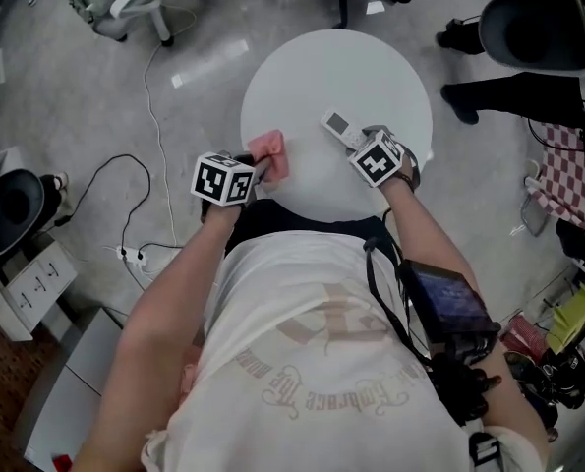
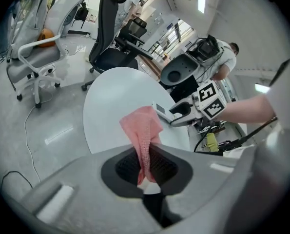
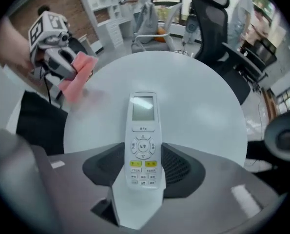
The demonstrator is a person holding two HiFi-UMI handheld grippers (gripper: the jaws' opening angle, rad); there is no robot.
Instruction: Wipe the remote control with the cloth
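The white remote control lies lengthwise between the jaws of my right gripper, screen end pointing away, and both pads touch its sides. In the head view the remote control sticks out up-left from the right gripper over the round white table. A pink cloth hangs pinched between the pads of my left gripper. That cloth sits at the table's left edge, a short way left of the remote. The right gripper view shows the cloth in the left gripper.
Office chairs stand beyond the table, and another chair sits at the far right with a person's legs beside it. A white cable runs over the floor to the left. A checkered cloth hangs at the right.
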